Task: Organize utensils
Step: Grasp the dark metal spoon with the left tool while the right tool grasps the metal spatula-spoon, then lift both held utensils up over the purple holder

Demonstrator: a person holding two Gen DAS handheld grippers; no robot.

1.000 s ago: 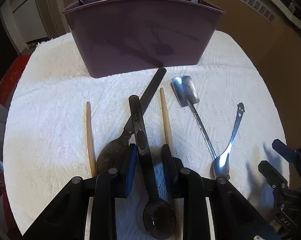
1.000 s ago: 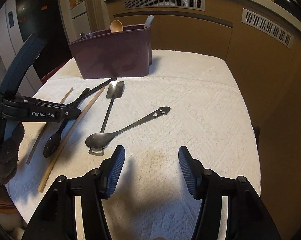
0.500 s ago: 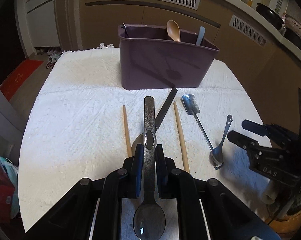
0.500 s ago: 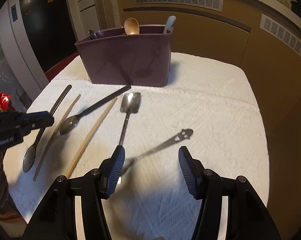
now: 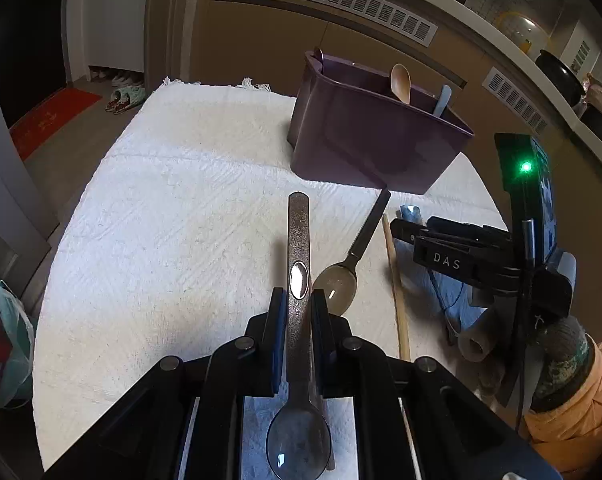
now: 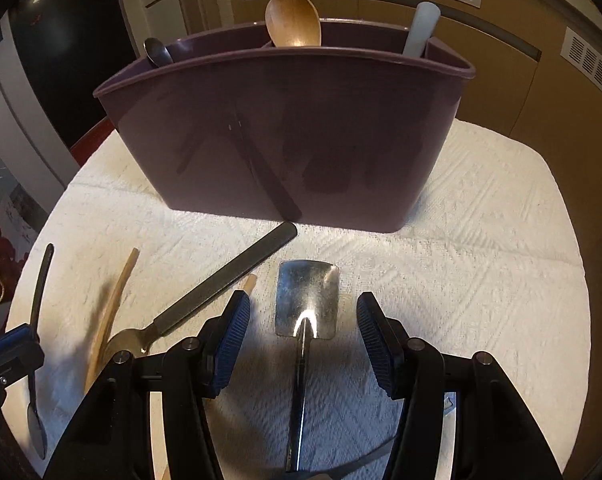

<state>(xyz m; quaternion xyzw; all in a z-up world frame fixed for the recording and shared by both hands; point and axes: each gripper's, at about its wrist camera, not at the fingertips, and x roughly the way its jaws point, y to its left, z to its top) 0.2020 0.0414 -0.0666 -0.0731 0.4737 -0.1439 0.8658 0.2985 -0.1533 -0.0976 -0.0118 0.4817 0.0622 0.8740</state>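
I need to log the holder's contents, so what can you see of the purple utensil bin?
The purple utensil bin is a glossy, plastic-looking tub with rounded corners and inner dividers. It stands upright on the white towel. A wooden spoon, a pale handle and a metal spoon stick out of it. A black-handled spoon lies just before its front wall.

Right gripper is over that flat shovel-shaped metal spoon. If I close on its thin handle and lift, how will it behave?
The shovel spoon looks like polished metal, so probably stiff but slippery against the pads. Its broad head may make it tip head-down in a grip far back on the narrow handle. The open right gripper straddles the neck, likely a steadier place.
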